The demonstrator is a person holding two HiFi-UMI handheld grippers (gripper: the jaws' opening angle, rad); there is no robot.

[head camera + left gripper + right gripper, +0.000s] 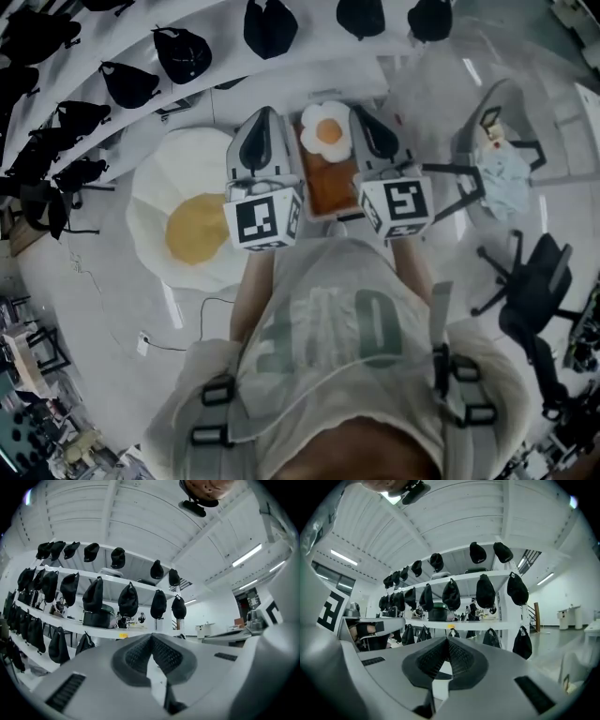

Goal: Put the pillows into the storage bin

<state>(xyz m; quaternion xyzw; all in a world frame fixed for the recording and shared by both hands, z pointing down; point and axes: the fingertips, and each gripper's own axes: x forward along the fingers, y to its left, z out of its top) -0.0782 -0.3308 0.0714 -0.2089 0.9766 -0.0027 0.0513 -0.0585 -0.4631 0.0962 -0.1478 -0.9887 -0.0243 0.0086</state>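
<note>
Two grippers hung side by side, the left gripper [266, 114] and the right gripper [361, 112] each closed on nothing. Ahead between them a small fried-egg pillow [328, 131] lay at the far end of what looked like the storage bin [328, 192], while the large fried-egg pillow [187, 220] lay on the floor [94, 291] leftward, nearer the left gripper.

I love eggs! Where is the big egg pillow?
Head view: the big egg pillow lies on the floor at the left, just left of the left gripper.
</note>
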